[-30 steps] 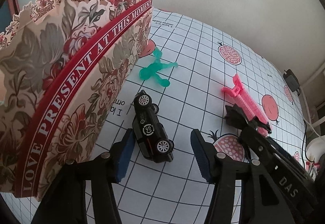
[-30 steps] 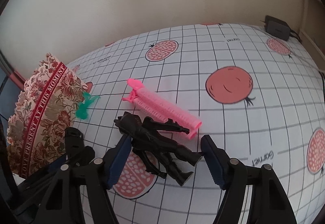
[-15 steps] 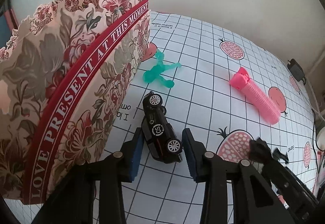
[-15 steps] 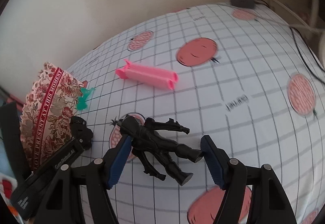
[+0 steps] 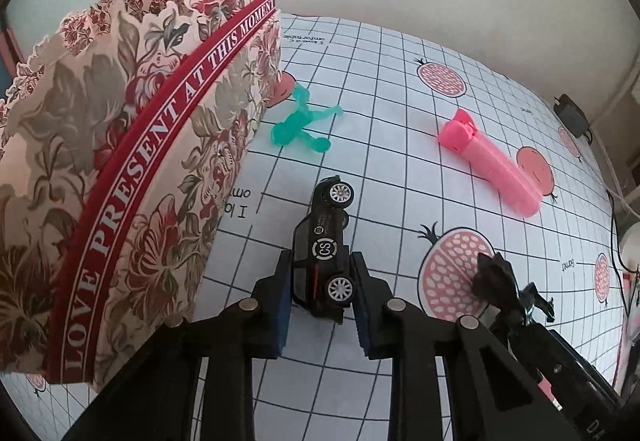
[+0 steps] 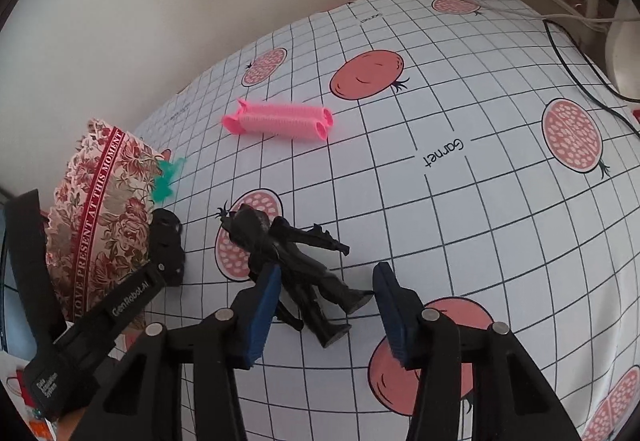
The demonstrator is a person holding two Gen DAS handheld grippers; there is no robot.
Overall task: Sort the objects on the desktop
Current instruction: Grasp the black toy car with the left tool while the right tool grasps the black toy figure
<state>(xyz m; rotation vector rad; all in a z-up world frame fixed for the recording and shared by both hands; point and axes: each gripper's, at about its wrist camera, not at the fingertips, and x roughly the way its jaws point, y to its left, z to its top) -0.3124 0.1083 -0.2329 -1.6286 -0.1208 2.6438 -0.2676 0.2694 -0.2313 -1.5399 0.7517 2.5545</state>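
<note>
Both jaws closing: left hand-held gripper [image 5: 322, 295] nearly pinched, right hand-held gripper [image 6: 326, 305] wider.

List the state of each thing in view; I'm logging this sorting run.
Black toy car: on its side, between the closing left tool pads.
Black action figure: lying flat, inside the closing right tool, far pad clear.
Pink hair roller: lying loose.
Green figurine: lying beside the floral box.
Floral box: upright.

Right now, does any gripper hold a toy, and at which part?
The left gripper is closing on the black toy car, at its rear sides. The right gripper is closing around the black action figure; one finger does not touch yet.
</note>
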